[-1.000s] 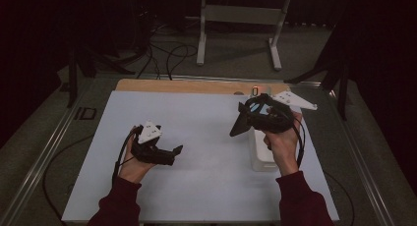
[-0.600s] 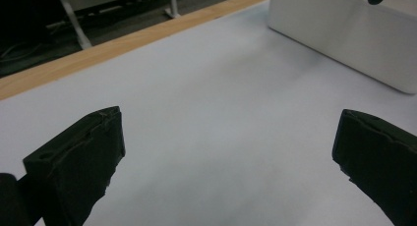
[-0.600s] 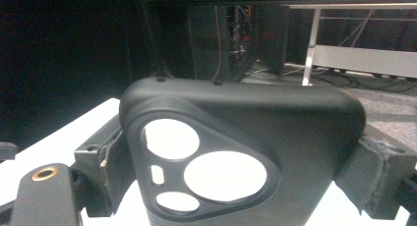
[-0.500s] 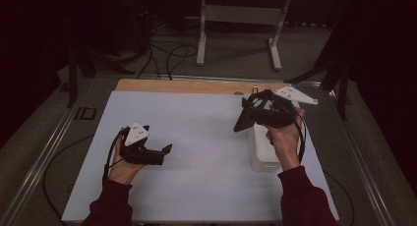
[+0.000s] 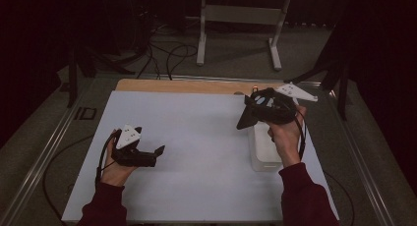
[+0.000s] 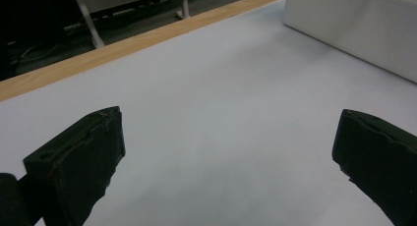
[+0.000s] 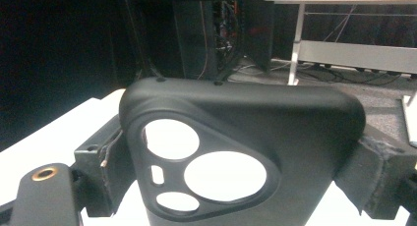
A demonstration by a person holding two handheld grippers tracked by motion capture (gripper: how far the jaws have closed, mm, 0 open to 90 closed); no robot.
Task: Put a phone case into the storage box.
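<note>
A black phone case (image 5: pixel 247 116) with round camera cut-outs is held above the right side of the white table (image 5: pixel 196 132), and my right gripper (image 5: pixel 259 110) is shut on it. In the right gripper view the phone case (image 7: pixel 275 123) spans the space between both jaws, standing upright, with my right gripper (image 7: pixel 236 169) clamped on its sides. My left gripper (image 5: pixel 157 152) lies low over the table at the left, open, in the person's left hand. Its jaws stand wide apart in the left gripper view, and my left gripper (image 6: pixel 226 157) has nothing but bare table between them.
A white box (image 5: pixel 264 150) stands on the table under the right hand, and this white box (image 6: pixel 354 27) appears far right in the left gripper view. A wooden strip (image 5: pixel 196 86) runs along the table's far edge. Beyond it are a metal stand (image 5: pixel 241 14) and floor cables.
The left hand and its open gripper have slid a little to the left. The right gripper, still holding the phone case, has drifted slightly right and away from the person.
</note>
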